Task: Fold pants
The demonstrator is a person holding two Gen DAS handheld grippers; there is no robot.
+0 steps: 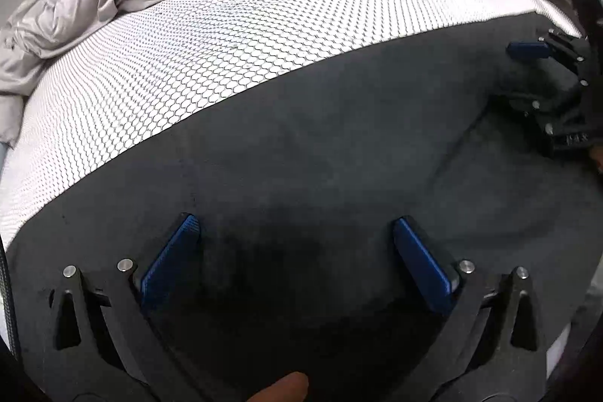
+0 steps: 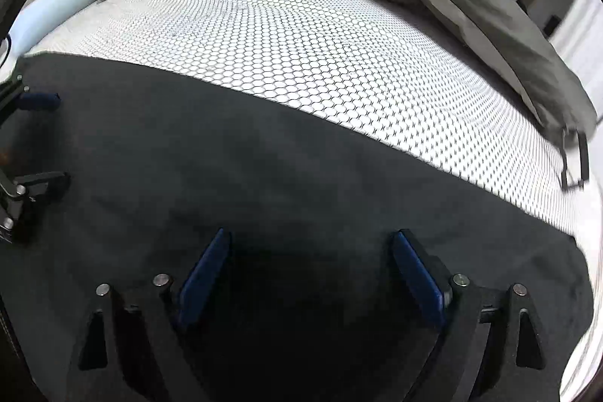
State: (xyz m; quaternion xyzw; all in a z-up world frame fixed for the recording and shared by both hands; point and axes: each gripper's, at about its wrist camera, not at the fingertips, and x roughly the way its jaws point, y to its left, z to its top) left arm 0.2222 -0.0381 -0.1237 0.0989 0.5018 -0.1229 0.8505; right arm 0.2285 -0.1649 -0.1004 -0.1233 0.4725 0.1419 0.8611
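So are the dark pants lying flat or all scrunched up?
Flat. The dark pants lie spread smooth on the honeycomb-patterned bed, with one straight edge and only faint wrinkles. How many times they are folded, cannot tell.

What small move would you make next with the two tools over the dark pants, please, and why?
Probably lower both tools onto the near part of the dark pants and close on the fabric. The left tool and right tool both stand open above the flat cloth, holding nothing, while the honeycomb-patterned bed cover beyond offers room to fold.
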